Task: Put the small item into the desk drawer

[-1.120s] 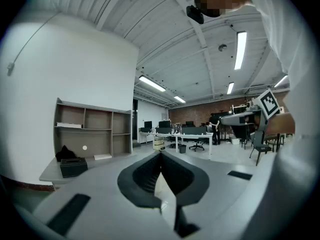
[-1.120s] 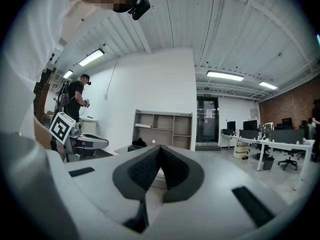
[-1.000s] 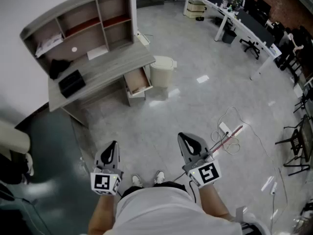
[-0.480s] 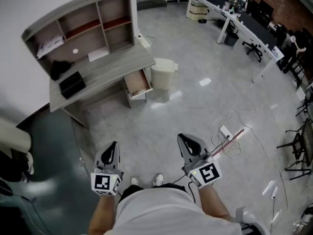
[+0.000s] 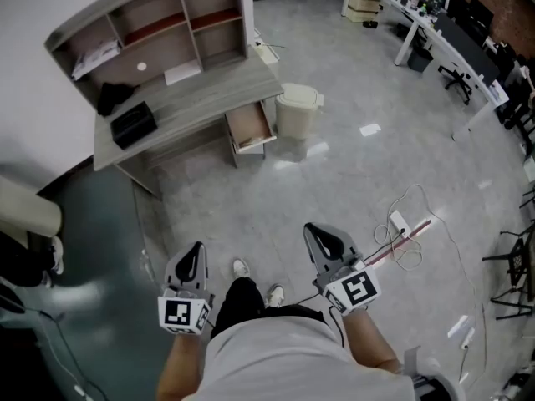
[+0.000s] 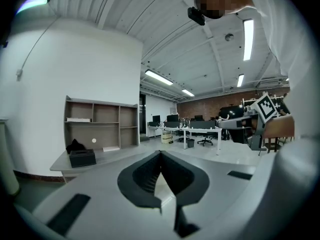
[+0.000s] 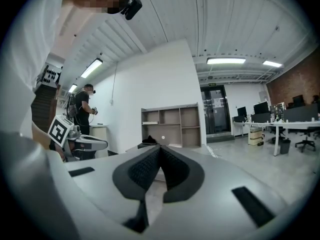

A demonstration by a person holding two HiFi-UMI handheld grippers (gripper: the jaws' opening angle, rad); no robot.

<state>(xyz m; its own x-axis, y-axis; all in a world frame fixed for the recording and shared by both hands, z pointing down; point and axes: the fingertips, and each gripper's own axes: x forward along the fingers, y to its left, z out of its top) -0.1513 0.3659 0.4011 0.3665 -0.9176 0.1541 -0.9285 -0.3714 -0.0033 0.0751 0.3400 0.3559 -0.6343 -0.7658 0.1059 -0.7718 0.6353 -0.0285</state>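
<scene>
Grey wood-look desk (image 5: 209, 98) with the shelf unit (image 5: 180, 7) on top is well across the floor from us, so we'd say the step in hand is really just getting over there. Both tools are held low in front of the body. The left gripper (image 5: 197, 249) has its jaws pressed together with nothing between them, and the right gripper (image 5: 313, 232) is the same, closed up and empty. As for the small item, we honestly can't tell which one it is. Our best guess is the black box (image 5: 134, 124) near the desk's left front corner. The other candidate is the little white round thing (image 5: 142, 67) in the lower left compartment, though that might just be on the back panel. Either way it's on the desk and nowhere near our jaws. The drawer (image 5: 249, 125) is already pulled out under the desk's right end, right beside the waste bin (image 5: 298, 109), so we don't need to open it. To do this well, we'd walk up square to the front edge and spread one gripper's jaws before reaching. We'd take the box across its narrow sides, then carry it along the front edge and lower it into the drawer without bumping the bin. The power strip (image 5: 396, 221) and its cables lie off to our right, out of the path.
</scene>
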